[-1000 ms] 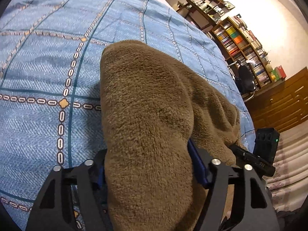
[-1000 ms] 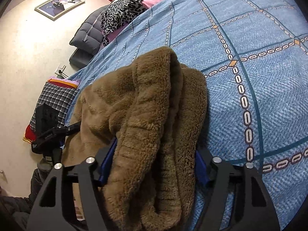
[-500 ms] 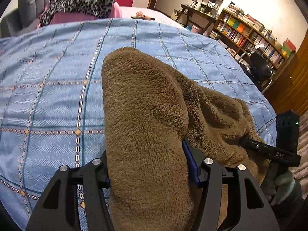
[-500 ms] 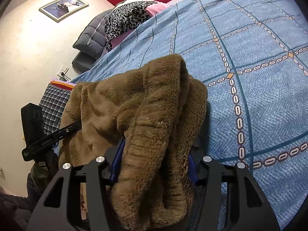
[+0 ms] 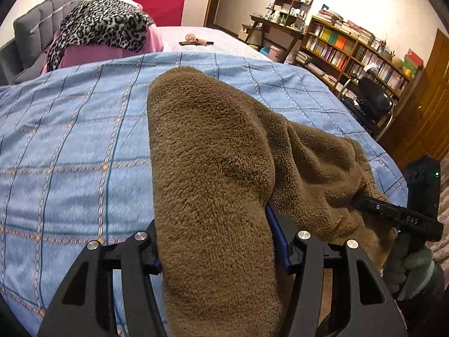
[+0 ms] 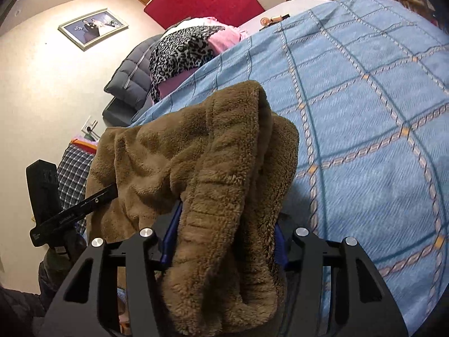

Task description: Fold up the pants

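The brown fleece pants [image 5: 213,154] hang bunched between both grippers over the blue checked bedspread [image 5: 70,154]. My left gripper [image 5: 216,252] is shut on one thick fold of them, which covers the fingertips. My right gripper [image 6: 224,241] is shut on the ribbed end of the pants [image 6: 219,174]; its fingertips are hidden too. The right gripper shows in the left wrist view [image 5: 393,213], buried in the fabric at the right. The left gripper shows in the right wrist view [image 6: 75,207] at the left.
A leopard-print cloth [image 5: 103,25] on pink bedding lies at the bed's head. A bookshelf [image 5: 359,53], desk and office chair [image 5: 373,101] stand to the right of the bed. A plaid bundle [image 6: 73,174] and a dark cushion [image 6: 132,81] sit on the bed's left side.
Both grippers have lifted and tilted up with the pants, so more of the room and the bed's head shows. Both grips have stayed shut on the fabric.
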{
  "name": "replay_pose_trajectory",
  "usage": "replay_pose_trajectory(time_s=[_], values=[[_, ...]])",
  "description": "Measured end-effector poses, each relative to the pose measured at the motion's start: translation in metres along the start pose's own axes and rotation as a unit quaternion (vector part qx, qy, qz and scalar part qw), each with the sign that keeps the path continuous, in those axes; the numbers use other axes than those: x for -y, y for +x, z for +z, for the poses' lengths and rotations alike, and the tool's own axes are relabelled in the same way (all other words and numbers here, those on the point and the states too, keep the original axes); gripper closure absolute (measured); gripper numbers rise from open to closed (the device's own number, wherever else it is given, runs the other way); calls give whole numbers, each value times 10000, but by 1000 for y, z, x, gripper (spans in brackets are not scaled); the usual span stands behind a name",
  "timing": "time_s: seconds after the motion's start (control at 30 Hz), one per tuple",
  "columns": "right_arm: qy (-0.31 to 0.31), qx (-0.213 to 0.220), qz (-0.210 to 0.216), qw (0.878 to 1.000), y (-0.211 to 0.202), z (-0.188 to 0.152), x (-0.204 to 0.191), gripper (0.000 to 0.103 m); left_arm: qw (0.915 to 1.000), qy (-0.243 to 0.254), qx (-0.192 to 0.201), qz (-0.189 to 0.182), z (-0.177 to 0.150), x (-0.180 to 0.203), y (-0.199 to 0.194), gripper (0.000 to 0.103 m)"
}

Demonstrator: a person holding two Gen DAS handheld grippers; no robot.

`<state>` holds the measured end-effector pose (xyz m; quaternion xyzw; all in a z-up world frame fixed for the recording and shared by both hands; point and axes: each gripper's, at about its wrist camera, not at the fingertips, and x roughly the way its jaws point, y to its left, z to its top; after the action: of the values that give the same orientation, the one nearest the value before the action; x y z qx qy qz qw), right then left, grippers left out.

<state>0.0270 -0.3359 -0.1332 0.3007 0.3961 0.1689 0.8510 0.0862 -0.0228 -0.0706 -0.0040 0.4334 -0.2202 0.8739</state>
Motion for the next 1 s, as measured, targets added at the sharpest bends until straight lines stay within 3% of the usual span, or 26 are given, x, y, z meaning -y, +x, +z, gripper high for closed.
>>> replay_pose_trajectory(time_s=[0.4, 0.7, 1.0], values=[[1, 403, -343, 9986, 10, 81, 31, 48, 9996, 220, 108, -171, 73, 22, 58, 46], [99, 586, -586, 9965, 36, 148, 71, 48, 9988, 126, 73, -471, 134, 28, 130, 46], [132, 613, -803, 9948, 70, 192, 107, 48, 9981, 21, -41, -620, 171, 23, 195, 46]])
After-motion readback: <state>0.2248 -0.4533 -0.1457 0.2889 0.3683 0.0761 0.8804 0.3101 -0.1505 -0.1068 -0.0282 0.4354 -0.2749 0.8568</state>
